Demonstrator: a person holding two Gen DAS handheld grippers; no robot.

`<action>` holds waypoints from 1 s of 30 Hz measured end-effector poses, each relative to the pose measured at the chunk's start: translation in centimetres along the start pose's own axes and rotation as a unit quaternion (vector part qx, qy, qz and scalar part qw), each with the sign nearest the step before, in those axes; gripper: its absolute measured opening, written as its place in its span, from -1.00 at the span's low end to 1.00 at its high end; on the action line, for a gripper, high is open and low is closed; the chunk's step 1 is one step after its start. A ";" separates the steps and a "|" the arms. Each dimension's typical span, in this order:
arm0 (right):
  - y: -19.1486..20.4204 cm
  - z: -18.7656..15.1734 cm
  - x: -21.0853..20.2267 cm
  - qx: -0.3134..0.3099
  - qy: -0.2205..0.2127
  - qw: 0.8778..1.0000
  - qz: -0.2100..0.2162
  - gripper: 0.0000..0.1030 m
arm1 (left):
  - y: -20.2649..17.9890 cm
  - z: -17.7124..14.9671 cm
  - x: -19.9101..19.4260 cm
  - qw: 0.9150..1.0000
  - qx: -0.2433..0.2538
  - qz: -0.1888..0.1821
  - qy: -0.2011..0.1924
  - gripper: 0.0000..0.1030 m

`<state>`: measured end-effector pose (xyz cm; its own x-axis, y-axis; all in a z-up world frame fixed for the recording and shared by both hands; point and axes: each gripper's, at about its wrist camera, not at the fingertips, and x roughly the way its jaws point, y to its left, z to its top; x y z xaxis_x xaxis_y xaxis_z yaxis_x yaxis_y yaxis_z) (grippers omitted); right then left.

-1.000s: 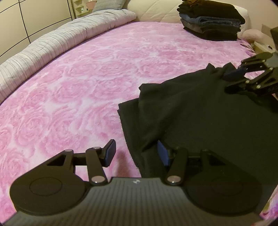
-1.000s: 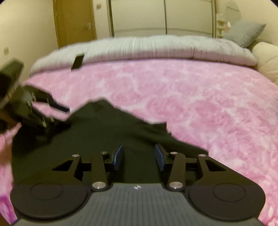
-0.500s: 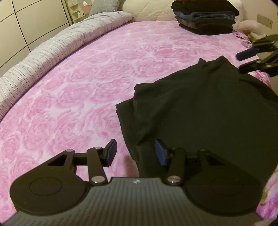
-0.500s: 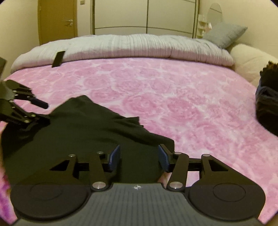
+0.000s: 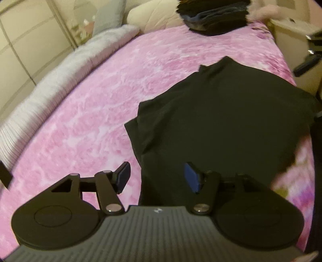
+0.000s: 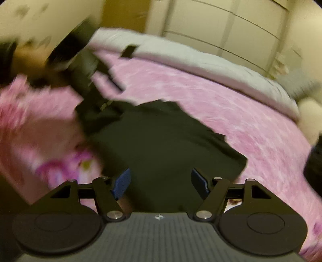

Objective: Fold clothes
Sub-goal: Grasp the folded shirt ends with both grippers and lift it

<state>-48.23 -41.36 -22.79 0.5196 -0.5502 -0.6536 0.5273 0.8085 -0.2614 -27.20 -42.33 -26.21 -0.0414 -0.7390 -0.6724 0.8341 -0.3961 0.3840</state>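
Observation:
A black garment (image 5: 231, 121) lies roughly folded on the pink bedspread (image 5: 100, 121), with a layered edge on its left side. My left gripper (image 5: 157, 178) hovers over the garment's near left edge. Its jaws are opening and its blue pads press on nothing. In the right wrist view the same garment (image 6: 165, 141) spreads out ahead of my right gripper (image 6: 160, 183). That gripper's jaws are opening wide, with cloth below them but none pinched. The right gripper (image 5: 310, 60) shows at the left view's far right edge, and the left gripper (image 6: 86, 66) appears blurred at the right view's upper left.
A stack of folded dark clothes (image 5: 213, 18) sits at the head of the bed by cream pillows. A rolled grey-white duvet (image 5: 60, 80) runs along the far side below wardrobe doors. A nightstand (image 5: 291, 30) stands past the bed's right edge. The flowered bed edge (image 6: 60, 161) drops off nearby.
Both grippers have drawn back from the garment and rolled, and their jaws have widened. The right gripper has left the cloth's corner, and the garment now lies flat.

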 end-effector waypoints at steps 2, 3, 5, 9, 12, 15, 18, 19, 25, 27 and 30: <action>1.9 -0.3 0.4 -0.048 0.013 0.999 -0.007 0.34 | -1.4 -0.6 -1.8 0.999 0.036 0.007 -0.018 0.17; 2.6 -0.5 0.7 -0.068 0.020 0.997 -0.012 0.34 | -2.6 -1.1 -2.7 0.998 0.063 0.004 -0.026 0.24; 3.6 -0.8 1.5 -0.090 0.028 0.995 -0.015 0.34 | -4.7 -2.0 -3.3 0.994 0.109 -0.003 -0.027 0.25; 5.6 -0.4 3.8 -0.142 0.039 0.989 -0.030 0.33 | -8.1 -2.9 -2.4 0.983 0.181 0.006 -0.022 0.21; 7.3 -0.6 5.7 -0.199 0.057 0.977 -0.049 0.29 | -9.3 -2.6 -2.2 0.976 0.215 -0.002 -0.026 0.10; 8.2 -1.2 6.9 -0.248 0.065 0.964 -0.069 0.29 | -9.7 -2.7 -2.3 0.969 0.246 -0.002 -0.030 0.10; 7.7 -1.8 7.5 -0.257 0.070 0.960 -0.083 0.29 | -10.4 -2.7 -2.4 0.963 0.269 -0.010 -0.033 0.11; 7.5 -2.0 7.7 -0.257 0.072 0.960 -0.087 0.29 | -10.7 -2.7 -2.4 0.962 0.271 -0.016 -0.035 0.12; 6.7 -1.5 8.7 -0.246 0.073 0.961 -0.099 0.25 | -12.1 -2.2 0.7 0.957 0.287 0.004 -0.036 0.15; 6.8 -1.7 9.0 -0.258 0.074 0.958 -0.101 0.25 | -11.1 -2.2 1.4 0.953 0.299 0.020 -0.032 0.21; 5.8 -2.6 8.6 -0.272 0.082 0.951 -0.120 0.22 | -9.9 -2.8 2.1 0.944 0.325 0.049 -0.019 0.23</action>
<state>-42.46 -40.88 -31.83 0.2924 -0.7287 -0.6193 0.1674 0.6766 -0.7171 -34.00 -38.47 -33.21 -0.0112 -0.8037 -0.5950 0.3208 -0.5664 0.7591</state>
